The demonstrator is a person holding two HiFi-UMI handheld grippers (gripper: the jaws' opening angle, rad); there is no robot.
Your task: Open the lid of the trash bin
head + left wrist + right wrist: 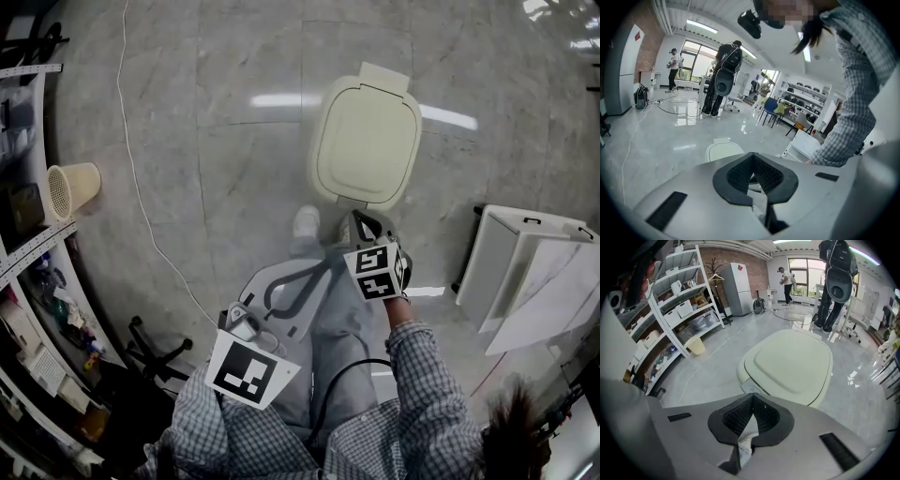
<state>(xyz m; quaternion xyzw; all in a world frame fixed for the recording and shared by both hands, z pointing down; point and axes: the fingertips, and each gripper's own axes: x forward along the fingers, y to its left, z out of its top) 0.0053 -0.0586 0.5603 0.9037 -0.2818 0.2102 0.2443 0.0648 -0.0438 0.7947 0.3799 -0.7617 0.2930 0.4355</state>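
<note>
The cream trash bin [366, 141] stands on the grey floor in front of me with its lid [792, 363] down flat. My right gripper [362, 223] hangs just short of the bin's near edge, jaws shut with nothing between them; in the right gripper view the gripper [752, 395] points at the bin's front rim. My left gripper [323, 269] is lower and further back, over my legs, also shut and empty. In the left gripper view the gripper [752, 155] shows closed pads, with the bin [723, 151] beyond them.
Shelves [28, 234] line the left side, with a beige mesh wastebasket [70, 190] beside them. A white cable [141, 187] runs across the floor. A white cabinet [525, 267] stands at the right. A chair base [155, 352] sits near my left.
</note>
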